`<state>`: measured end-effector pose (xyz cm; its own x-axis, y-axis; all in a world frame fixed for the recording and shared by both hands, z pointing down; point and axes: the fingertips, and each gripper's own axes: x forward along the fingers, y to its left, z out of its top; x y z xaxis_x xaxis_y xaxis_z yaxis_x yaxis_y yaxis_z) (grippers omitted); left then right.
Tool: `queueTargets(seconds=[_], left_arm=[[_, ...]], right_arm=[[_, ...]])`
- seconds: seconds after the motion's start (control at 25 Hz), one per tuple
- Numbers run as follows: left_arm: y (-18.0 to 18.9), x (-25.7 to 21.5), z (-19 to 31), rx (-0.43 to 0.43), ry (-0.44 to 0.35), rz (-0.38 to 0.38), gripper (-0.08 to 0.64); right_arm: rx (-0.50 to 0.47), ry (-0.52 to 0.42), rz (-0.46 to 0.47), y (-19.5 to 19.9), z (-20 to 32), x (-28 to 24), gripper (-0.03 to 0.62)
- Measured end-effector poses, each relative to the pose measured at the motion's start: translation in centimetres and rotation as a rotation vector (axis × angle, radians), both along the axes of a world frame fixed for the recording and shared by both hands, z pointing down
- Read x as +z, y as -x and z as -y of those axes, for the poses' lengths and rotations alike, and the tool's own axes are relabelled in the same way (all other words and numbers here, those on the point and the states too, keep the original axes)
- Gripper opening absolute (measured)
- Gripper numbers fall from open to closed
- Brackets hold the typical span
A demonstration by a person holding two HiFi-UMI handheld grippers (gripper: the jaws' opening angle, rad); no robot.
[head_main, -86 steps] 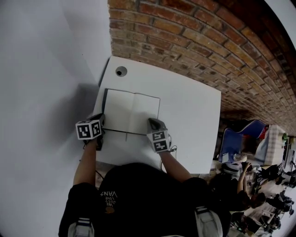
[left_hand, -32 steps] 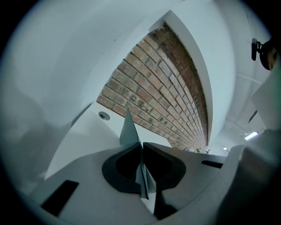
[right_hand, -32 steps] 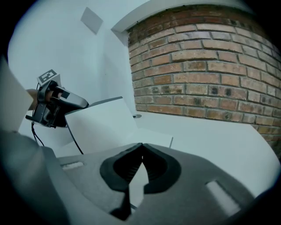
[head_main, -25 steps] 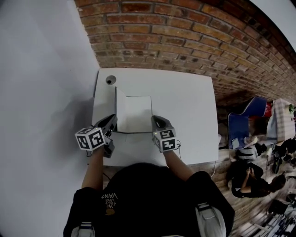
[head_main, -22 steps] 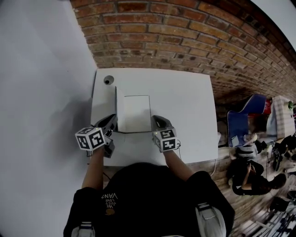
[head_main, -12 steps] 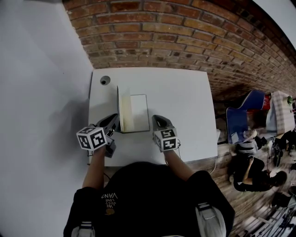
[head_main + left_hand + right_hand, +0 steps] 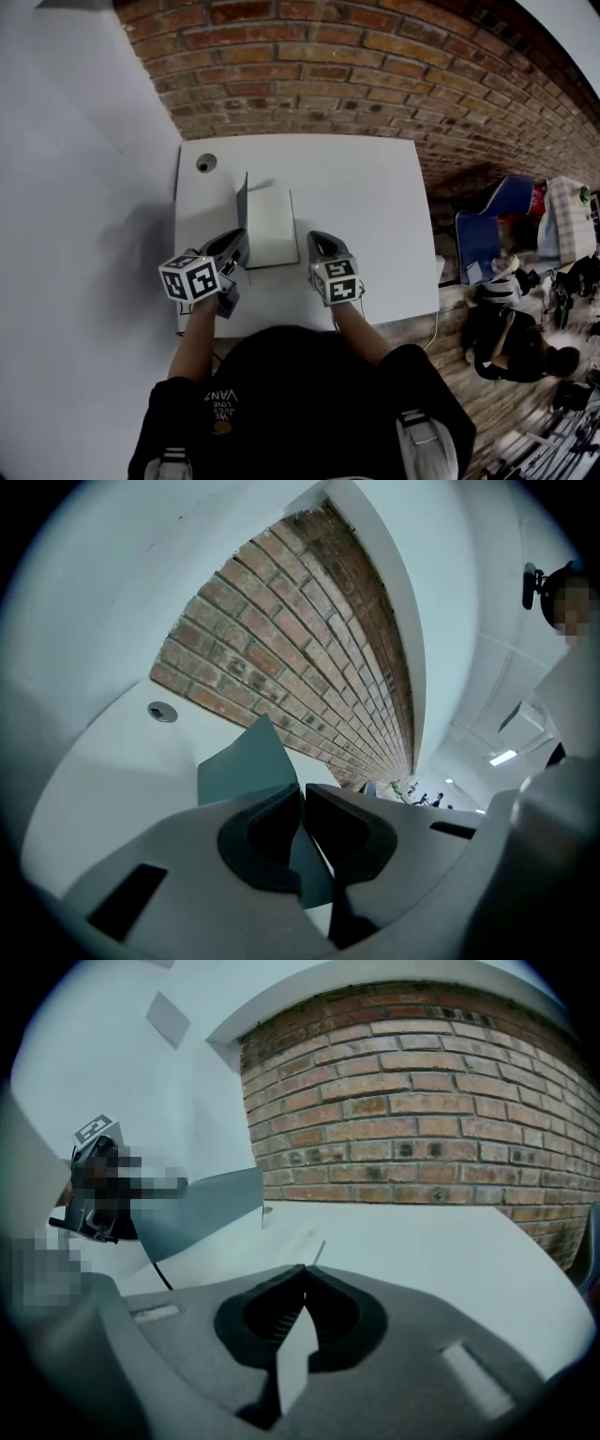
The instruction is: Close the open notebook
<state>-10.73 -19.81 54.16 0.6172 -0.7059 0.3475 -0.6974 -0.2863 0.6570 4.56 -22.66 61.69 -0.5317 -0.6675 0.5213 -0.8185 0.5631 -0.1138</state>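
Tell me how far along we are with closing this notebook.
Done: the left gripper is shut on the dark cover, which stands roughly upright along the spine. In hand: swinging that cover over the white pages; the right gripper, jaws together, sits by their near right corner. Left: lay the cover flat on the pages and let go. Roughly halfway.

Open passage over tabletop (image 7: pixel 370 211) right of notebook (image 7: pixel 270 225); raised cover (image 7: pixel 242 199) blocks left; brick wall (image 7: pixel 328 75) behind.

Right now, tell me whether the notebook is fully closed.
No, the notebook has its dark cover standing raised off the pages, pinched in the left gripper.
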Motion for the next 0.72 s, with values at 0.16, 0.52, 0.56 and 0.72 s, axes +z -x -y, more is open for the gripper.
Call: queueTargets(seconds=[0.16,0.52,0.56,0.72], left_arm=[[-1.2,0.2,0.4,0.032,0.004,0.001,0.029],[-4.4,1.5,1.2,0.108,0.021,-0.016,0.029],[-4.7,1.7,1.3,0.116,0.024,-0.017,0.029],[-6.1,2.3,1.6,0.143,0.038,-0.019,0.029]], right_arm=[[0.017,0.003,-0.007,-0.7,0.0,0.3,-0.002],[0.059,0.002,-0.010,-2.6,0.1,0.4,-0.002],[0.063,0.001,-0.012,-2.8,0.1,0.5,-0.002],[0.082,-0.003,-0.018,-3.9,0.1,0.3,-0.002]])
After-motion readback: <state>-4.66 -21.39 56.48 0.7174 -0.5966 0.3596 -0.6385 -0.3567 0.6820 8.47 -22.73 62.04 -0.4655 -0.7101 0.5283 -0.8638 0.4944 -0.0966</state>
